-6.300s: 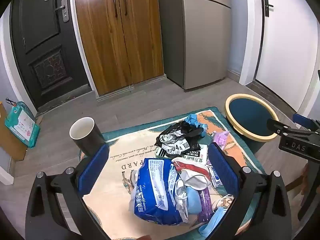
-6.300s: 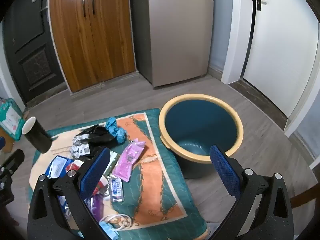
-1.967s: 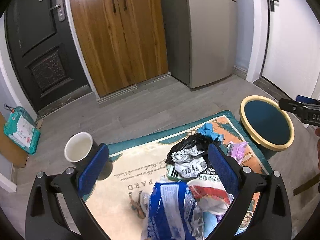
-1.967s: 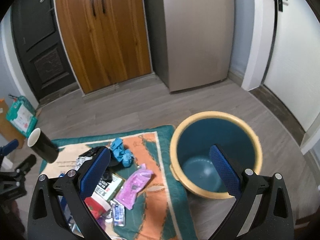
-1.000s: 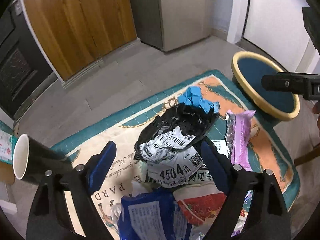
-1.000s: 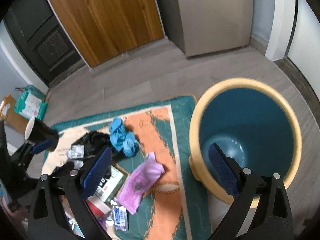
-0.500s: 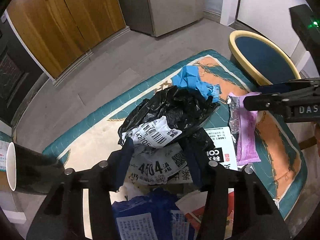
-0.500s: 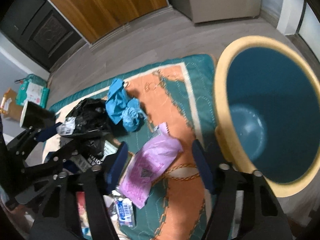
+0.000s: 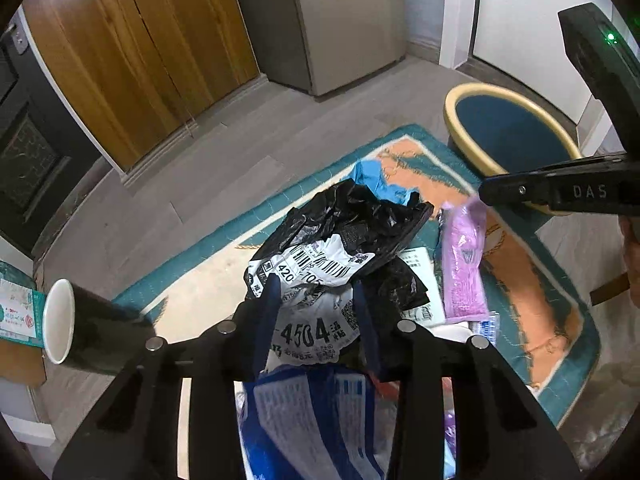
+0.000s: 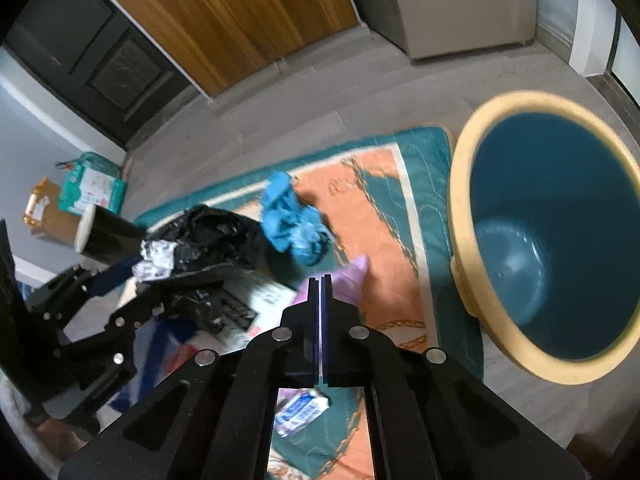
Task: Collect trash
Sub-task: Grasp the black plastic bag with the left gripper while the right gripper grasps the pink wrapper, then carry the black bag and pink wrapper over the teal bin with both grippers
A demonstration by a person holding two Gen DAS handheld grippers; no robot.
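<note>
My left gripper (image 9: 316, 292) is shut on a crumpled black plastic bag with white barcode labels (image 9: 352, 232), in the middle of the rug; the bag also shows in the right wrist view (image 10: 208, 240). My right gripper (image 10: 320, 280) is shut on the top edge of a purple wrapper (image 10: 352, 276), which hangs from it in the left wrist view (image 9: 464, 264). A blue bin with a yellow rim (image 10: 556, 240) stands open to the right (image 9: 508, 128). A blue crumpled glove (image 10: 292, 216) lies behind the bag.
A patterned rug (image 10: 384, 184) carries more trash: a blue-and-white packet (image 9: 312, 420), a small sachet (image 10: 304, 404), printed paper. A black paper cup (image 9: 80, 332) lies at the rug's left edge. Wooden cupboard doors (image 9: 140, 40) and a fridge (image 9: 340, 12) stand behind.
Both grippers came down to the trash and closed: the left on the black bag, the right on the purple wrapper. The bag and the wrapper are lifted slightly.
</note>
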